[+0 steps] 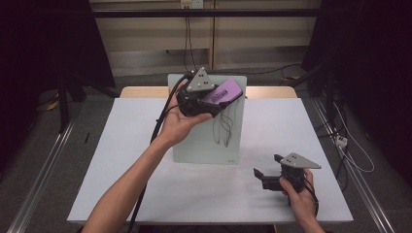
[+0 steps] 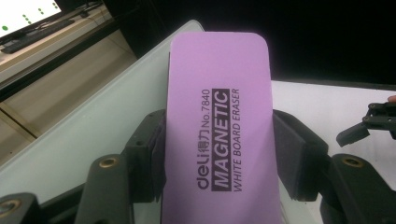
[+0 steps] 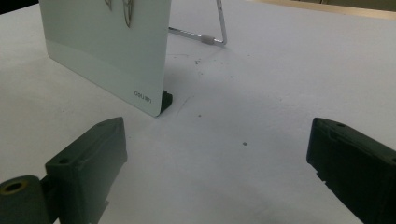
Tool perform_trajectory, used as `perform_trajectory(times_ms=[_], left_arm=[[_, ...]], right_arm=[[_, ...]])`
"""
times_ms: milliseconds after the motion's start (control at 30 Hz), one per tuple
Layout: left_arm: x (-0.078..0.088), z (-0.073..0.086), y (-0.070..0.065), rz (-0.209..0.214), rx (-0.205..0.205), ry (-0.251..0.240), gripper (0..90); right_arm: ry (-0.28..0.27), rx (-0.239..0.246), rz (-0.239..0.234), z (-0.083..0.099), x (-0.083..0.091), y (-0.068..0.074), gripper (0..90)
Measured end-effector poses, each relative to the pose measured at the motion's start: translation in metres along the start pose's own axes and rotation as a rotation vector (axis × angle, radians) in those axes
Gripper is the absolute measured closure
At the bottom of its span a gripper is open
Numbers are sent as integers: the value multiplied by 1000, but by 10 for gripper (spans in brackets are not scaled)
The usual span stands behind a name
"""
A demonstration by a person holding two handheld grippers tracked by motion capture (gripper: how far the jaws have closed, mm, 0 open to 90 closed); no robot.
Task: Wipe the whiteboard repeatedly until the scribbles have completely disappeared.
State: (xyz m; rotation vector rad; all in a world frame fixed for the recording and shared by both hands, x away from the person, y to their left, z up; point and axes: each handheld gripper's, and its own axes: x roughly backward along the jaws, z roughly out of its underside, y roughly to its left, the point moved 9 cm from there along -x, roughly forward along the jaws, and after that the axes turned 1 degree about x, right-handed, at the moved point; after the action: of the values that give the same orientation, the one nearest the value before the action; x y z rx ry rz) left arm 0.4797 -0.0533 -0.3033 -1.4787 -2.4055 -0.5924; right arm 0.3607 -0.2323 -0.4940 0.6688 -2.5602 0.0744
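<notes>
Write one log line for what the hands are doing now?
left gripper: shut on purple eraser | whiteboard: scribbles remain | right gripper: open, idle

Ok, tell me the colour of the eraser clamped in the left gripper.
The eraser is light purple with black print, clearest in the left gripper view.

surface: white table [image 1: 145, 160] on a wooden top | standing on it: small whiteboard [image 1: 204, 141], upright on a wire stand [image 3: 219, 28] (dark scribbles on its face), ahead and left of the right claw [image 1: 266, 166], well apart | near right claw: tiny dark specks on the sheet
</notes>
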Motion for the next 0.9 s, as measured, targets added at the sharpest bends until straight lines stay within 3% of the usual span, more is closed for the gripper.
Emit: perform_trajectory(times_ms=[567, 900], left_arm=[[-5, 5, 0, -22, -68, 31, 413], [-7, 9, -4, -13, -67, 53, 413]], right_arm=[[-4, -4, 0, 0, 1, 0, 53], [-3, -3, 0, 0, 1, 0, 53]])
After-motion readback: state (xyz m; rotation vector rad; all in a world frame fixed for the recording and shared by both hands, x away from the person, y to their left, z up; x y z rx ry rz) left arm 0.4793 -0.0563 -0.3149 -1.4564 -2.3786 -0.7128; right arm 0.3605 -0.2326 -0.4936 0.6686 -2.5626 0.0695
